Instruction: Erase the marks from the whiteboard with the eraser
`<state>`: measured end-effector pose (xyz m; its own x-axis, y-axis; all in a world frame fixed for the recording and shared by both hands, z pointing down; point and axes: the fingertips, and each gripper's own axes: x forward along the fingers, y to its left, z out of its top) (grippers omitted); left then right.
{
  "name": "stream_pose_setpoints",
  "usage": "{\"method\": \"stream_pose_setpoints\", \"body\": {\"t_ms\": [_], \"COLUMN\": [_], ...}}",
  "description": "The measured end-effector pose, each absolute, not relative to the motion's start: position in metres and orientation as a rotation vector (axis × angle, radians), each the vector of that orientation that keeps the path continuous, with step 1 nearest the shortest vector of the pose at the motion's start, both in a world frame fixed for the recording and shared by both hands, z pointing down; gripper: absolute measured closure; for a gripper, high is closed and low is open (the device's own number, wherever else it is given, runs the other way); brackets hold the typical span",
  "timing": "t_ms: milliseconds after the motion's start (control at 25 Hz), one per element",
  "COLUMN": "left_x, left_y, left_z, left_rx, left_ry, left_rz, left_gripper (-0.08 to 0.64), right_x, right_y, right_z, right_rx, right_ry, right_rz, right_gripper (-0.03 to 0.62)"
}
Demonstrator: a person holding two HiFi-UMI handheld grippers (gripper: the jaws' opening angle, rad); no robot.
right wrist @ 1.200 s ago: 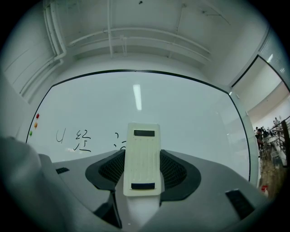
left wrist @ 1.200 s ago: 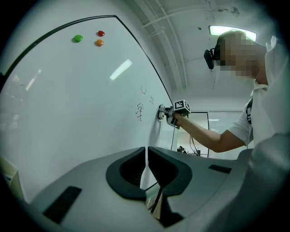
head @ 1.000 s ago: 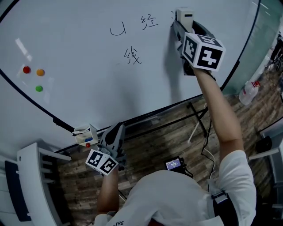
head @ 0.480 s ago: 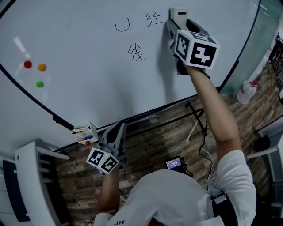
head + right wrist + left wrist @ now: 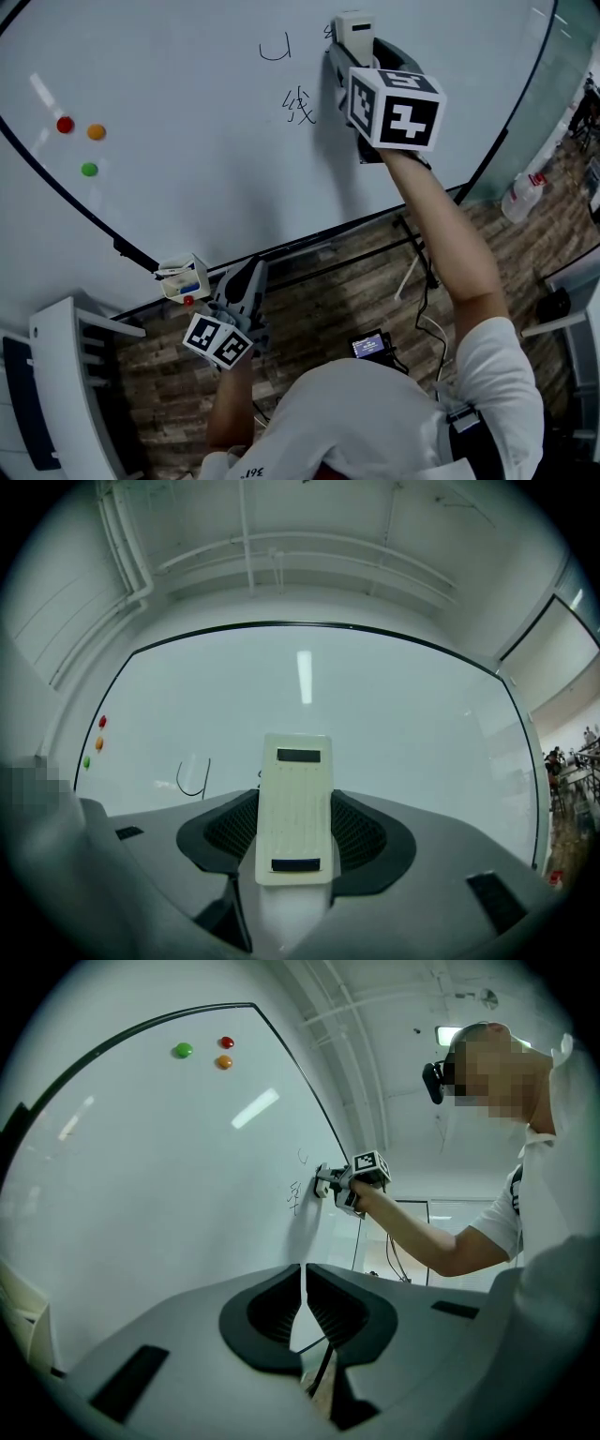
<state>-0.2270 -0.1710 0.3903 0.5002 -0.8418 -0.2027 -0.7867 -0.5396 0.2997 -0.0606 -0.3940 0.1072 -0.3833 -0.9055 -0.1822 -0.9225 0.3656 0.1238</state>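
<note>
The whiteboard (image 5: 187, 206) stands before you. Your right tongs (image 5: 350, 52) reach up to it, and your left tongs (image 5: 246, 281) hang below its lower edge, jaws pressed together on nothing, likely just kept clear. The right pair clamps the eraser (image 5: 296, 803) against the board, just right of the written marks (image 5: 300, 105), which I judge well placed for sweeping left across them.

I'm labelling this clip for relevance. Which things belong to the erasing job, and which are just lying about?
Job: whiteboard; eraser, clamped in the right gripper; written marks.

Lying about: coloured magnets; small box at the board's lower edge; bottle on the floor; left gripper, shut, empty.
</note>
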Motion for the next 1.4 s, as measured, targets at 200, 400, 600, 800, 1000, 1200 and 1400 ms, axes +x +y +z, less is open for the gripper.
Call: {"method": "stream_pose_setpoints", "body": {"t_ms": [200,400,600,800,1000,1200,1400], "left_x": [-0.232,-0.237,-0.242,-0.247,-0.248,-0.250,-0.254], "left_y": [-0.167,-0.161,-0.156,-0.153,-0.148,-0.144,-0.136], "left_z": [0.389,0.391,0.394,0.395,0.396,0.394,0.396], "left_rx": [2.572,2.564,2.559,2.553,2.543,2.546,2.524], "left_ry": [-1.413,-1.423,-1.431,-1.435,-1.439,-1.453,-1.482], "left_rz": [-0.495,-0.498,-0.491,-0.494,-0.493,-0.492,-0.494], "left_gripper": [0.552,0.552,0.552,0.552,0.552,0.552,0.552], "right_x": [-0.087,-0.106,-0.113,-0.125,-0.156,-0.202,-0.243], "right_y": [-0.384,-0.377,-0.376,-0.372,-0.357,-0.338,-0.317], "right_z": [0.109,0.111,0.112,0.113,0.114,0.120,0.134], "right_rx": [-1.682,-1.682,-1.718,-1.746,-1.669,-1.536,-1.332], "right_ry": [2.552,2.567,2.560,2.571,2.638,2.750,2.900], "right_rz": [0.352,0.356,0.359,0.352,0.365,0.379,0.380], "right_gripper": [0.336,0.336,0.336,0.336,0.336,0.336,0.336]}}
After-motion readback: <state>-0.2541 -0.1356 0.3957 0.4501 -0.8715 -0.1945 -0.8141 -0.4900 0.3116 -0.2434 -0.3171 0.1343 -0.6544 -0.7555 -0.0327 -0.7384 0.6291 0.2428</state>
